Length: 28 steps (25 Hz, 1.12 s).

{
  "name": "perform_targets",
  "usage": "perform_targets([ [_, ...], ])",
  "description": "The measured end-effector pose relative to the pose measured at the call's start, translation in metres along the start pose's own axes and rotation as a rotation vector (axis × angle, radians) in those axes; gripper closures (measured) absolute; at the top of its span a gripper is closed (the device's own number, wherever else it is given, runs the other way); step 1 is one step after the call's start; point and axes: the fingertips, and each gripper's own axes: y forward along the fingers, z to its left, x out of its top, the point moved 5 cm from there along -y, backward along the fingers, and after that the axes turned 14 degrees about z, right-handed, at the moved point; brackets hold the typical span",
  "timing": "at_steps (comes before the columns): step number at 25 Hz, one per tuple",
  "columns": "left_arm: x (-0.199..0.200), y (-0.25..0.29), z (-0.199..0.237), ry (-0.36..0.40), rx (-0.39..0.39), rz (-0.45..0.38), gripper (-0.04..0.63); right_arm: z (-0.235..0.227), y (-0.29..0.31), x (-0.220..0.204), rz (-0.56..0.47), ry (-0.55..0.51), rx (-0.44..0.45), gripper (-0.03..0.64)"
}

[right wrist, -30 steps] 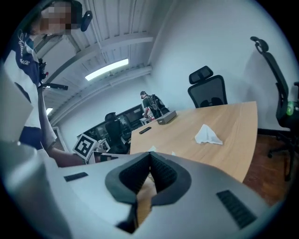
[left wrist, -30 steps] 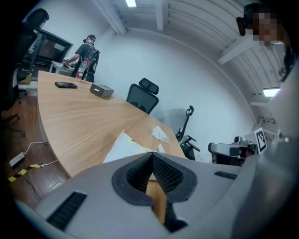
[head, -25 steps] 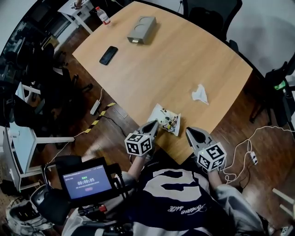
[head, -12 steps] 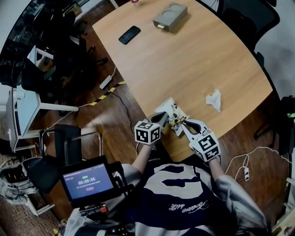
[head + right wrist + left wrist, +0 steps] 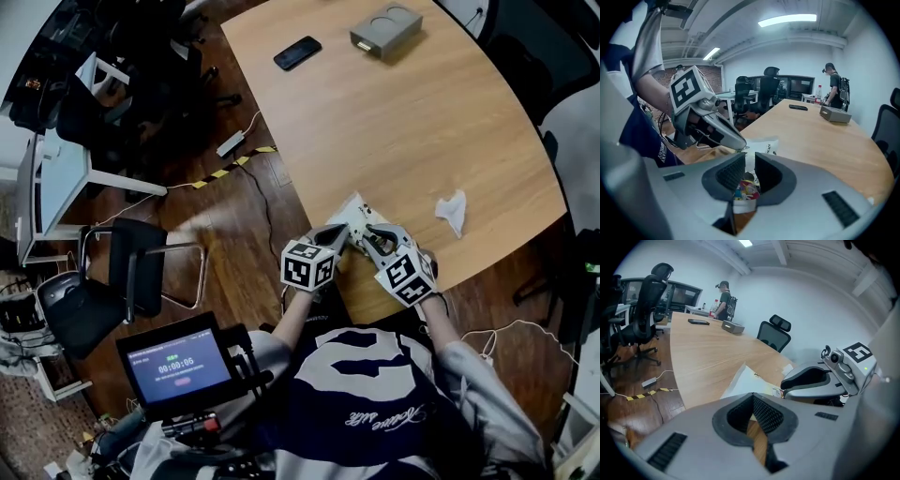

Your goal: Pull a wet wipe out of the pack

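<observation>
The wet wipe pack point(image 5: 354, 212) lies flat on the wooden table point(image 5: 403, 122), close to the table edge nearest the person, just below centre in the head view. Both tools converge on it from the lower part of that frame.

**Left gripper** point(image 5: 339, 232)
- State: the jaws are pressed together at the tips. The left gripper view shows only bare wood through the slit behind them, so nothing is held.
- Position: the tips sit at the pack's left border. In its own view the pack point(image 5: 745, 379) shows just beyond the tips.
- Probable purpose: to pin or steady the pack so that it does not lift or slide during extraction.

**Right gripper** point(image 5: 371, 234)
- State: the jaws are slightly spread. In the right gripper view the pack's printed label point(image 5: 745, 190) shows in the gap between the pads, with the white wrapper beyond it.
- The pads do not appear to bear on anything yet.
- Probable purpose: alignment over the dispensing opening before closing on a wipe. No exposed wipe tab can be made out.

**Other items**
- A crumpled wipe point(image 5: 453, 210) lies right of the pack, well apart from it.
- A phone point(image 5: 298, 52) and a grey box point(image 5: 385, 29) sit at the top of the head view, clear of the work area.
</observation>
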Motion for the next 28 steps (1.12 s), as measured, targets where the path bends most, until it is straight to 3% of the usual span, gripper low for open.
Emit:
perform_targets([
  [12,-0.012,0.013,0.012,0.053,0.059,0.045,0.592,-0.001,0.024,-0.003,0.085,0.015,0.009,0.557],
  [18,-0.015,0.017,0.009,0.072,0.048,0.043,0.592,0.004,0.036,-0.008,0.205,-0.073,-0.045,0.558],
  [22,-0.017,0.02,0.006,0.079,0.045,0.032,0.592,0.004,0.04,-0.013,0.24,-0.12,-0.077,0.6],
  [25,-0.018,0.021,0.007,0.073,0.029,0.023,0.592,0.002,0.037,-0.014,0.231,-0.083,-0.051,0.606],
  [28,-0.017,0.021,0.007,0.069,0.017,0.016,0.592,0.0,0.027,-0.011,0.18,0.026,-0.009,0.611],
])
